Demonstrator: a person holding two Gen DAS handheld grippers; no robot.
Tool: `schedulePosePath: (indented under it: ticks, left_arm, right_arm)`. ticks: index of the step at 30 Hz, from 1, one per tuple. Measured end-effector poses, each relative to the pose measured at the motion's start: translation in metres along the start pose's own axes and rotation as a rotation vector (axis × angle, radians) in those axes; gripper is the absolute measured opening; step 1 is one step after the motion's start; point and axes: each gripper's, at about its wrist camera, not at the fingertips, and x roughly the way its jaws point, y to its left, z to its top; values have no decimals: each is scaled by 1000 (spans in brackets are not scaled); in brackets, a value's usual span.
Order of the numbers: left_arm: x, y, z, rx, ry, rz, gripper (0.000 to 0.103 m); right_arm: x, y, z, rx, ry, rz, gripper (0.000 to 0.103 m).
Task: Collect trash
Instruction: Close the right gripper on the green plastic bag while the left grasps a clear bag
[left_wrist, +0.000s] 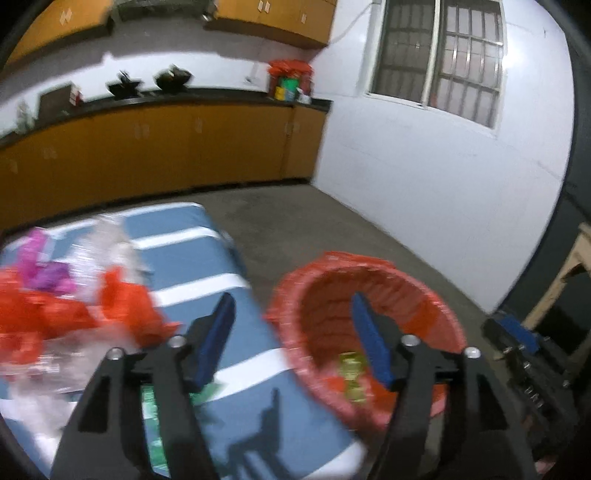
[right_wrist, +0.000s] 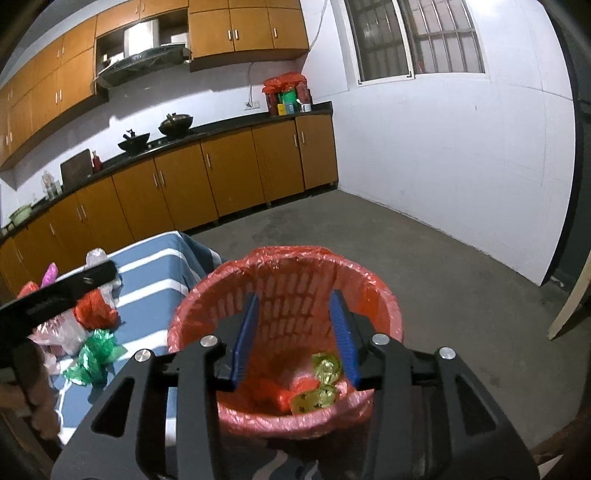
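The right gripper (right_wrist: 297, 332) is hanging over the red-lined wastebasket (right_wrist: 384, 302), its blue jaws standing apart and gripping nothing. Down in the basket, yellow-green wrappers (right_wrist: 321, 384) are lying beside a crumpled orange scrap (right_wrist: 280, 397); one wrapper is carrying dark print too small to read. The left gripper (left_wrist: 293, 332) is hovering across the gap between the basket (left_wrist: 295, 295) and the desk with the blue-and-white striped cloth (left_wrist: 192, 266), jaws likewise released and empty. On the cloth, the uncollected trash is sitting in a loose heap: red plastic bag (right_wrist: 94, 312), green foil wrapper (right_wrist: 94, 356), pink wrapper (right_wrist: 50, 275) and pale clear plastic (right_wrist: 61, 334). The left view is smeared, so the heap there is probably the same pile. No brand or label is coming through legibly anywhere.
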Motion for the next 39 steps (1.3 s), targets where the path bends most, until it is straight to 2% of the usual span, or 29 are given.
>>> schedulePosePath:
  ticks: [5, 9, 11, 14, 18, 23, 27, 39]
  left_arm:
    - [-38, 30, -15, 25, -41, 162, 79]
    - [-72, 67, -32, 8, -68, 300, 82]
    - [-86, 84, -40, -10, -74, 351, 84]
    - [-106, 115, -52, -47, -76, 436, 84]
    - [-122, 148, -66, -106, -61, 502, 84]
    - [-139, 179, -86, -174, -49, 534, 85]
    - [-142, 189, -94, -196, -36, 527, 85]
    - [-133, 186, -107, -218, 0, 477, 84]
  right_arm:
    - [-7, 23, -2, -34, 10, 42, 41]
    - [-8, 53, -2, -65, 16, 101, 43]
    - [-8, 72, -5, -77, 14, 140, 47]
    - [-6, 103, -10, -107, 28, 198, 47]
    - [0, 142, -20, -154, 54, 263, 47]
    - [10, 189, -38, -236, 97, 318, 47]
    - [27, 213, -54, -284, 152, 318, 47]
    - [63, 228, -70, -250, 276, 308, 47]
